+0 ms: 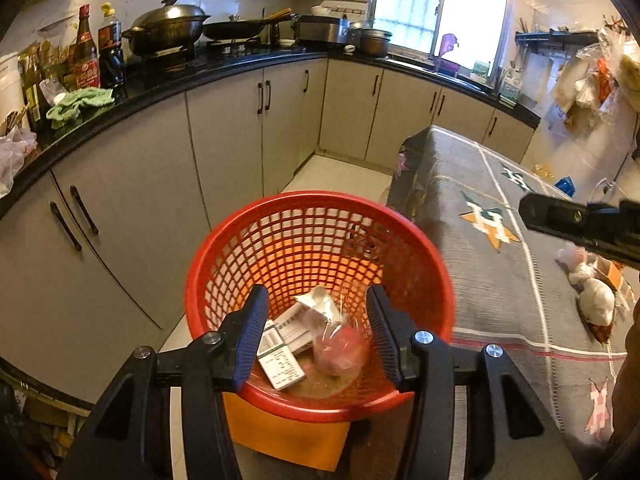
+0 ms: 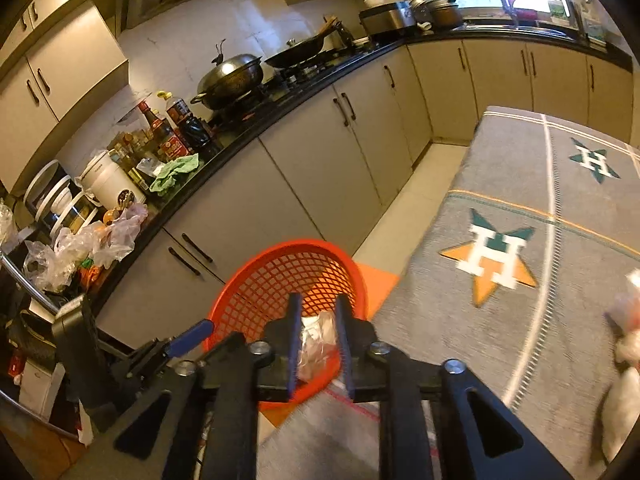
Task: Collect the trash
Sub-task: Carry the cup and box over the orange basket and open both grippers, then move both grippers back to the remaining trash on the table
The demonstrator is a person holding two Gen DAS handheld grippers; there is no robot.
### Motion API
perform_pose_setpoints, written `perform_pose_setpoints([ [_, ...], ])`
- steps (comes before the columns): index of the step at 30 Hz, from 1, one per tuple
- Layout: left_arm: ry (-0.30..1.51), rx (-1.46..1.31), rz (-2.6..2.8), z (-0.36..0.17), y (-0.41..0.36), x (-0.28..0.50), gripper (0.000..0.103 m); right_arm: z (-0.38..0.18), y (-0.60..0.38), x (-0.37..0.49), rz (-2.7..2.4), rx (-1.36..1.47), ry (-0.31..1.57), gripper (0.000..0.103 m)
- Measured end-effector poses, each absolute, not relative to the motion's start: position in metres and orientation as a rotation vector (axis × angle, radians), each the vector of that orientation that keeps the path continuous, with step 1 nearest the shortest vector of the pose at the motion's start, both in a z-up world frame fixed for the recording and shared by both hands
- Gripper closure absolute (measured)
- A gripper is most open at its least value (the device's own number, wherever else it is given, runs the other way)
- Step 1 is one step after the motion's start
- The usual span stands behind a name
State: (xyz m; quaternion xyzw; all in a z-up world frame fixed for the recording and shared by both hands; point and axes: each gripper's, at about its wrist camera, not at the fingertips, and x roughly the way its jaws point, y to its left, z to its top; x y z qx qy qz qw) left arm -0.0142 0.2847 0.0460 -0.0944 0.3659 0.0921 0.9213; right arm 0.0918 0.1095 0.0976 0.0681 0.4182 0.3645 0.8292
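Note:
A red mesh basket stands on an orange stool beside the table. In it lie white cardboard boxes, a silver wrapper and a clear plastic bag with pink contents. My left gripper is open and empty just above the basket. My right gripper is open with a narrow gap, over the basket's near rim; the clear bag shows through the gap, down in the basket. White and pink crumpled trash lies on the grey patterned tablecloth; it also shows in the right wrist view.
Grey cabinets under a black counter run behind the basket, with bottles, a green cloth, woks and pots on top. The right gripper's body hangs over the table. Plastic bags crowd the counter's near end.

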Motion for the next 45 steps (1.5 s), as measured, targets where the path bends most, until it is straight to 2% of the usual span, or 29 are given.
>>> perform_pose_setpoints([
  [2,0.746,-0.189,0.170,0.051,0.275,-0.015,0.052,0.098,0.095,0.087,0.754,0.147,0.879,0.073],
  [13,0.758,-0.105,0.042,0.064,0.190,-0.002,0.051,0.112,-0.025,0.070,0.564,0.216,0.791,0.073],
  [20,0.772,-0.050,-0.039,0.068,0.128,0.009,0.049,0.129,-0.107,0.068,0.419,0.256,0.708,0.061],
  [26,0.797,-0.012,-0.102,0.065,0.079,0.021,0.046,0.146,-0.173,0.067,0.293,0.284,0.621,0.038],
  [29,0.803,-0.014,-0.129,0.065,0.063,0.027,0.041,0.152,-0.204,0.074,0.211,0.283,0.584,0.020],
  [30,0.804,-0.017,-0.136,0.065,0.059,0.028,0.040,0.152,-0.215,0.077,0.185,0.296,0.569,0.019],
  [35,0.823,-0.020,-0.193,0.063,0.037,0.040,0.035,0.134,-0.229,0.099,0.189,0.295,0.632,0.018],
  [41,0.873,-0.058,-0.275,0.050,0.016,0.056,0.032,0.118,-0.199,0.104,0.265,0.194,0.661,0.019],
  [45,0.875,-0.084,-0.294,0.046,0.004,0.065,0.024,0.109,-0.182,0.107,0.277,0.110,0.660,0.019],
])
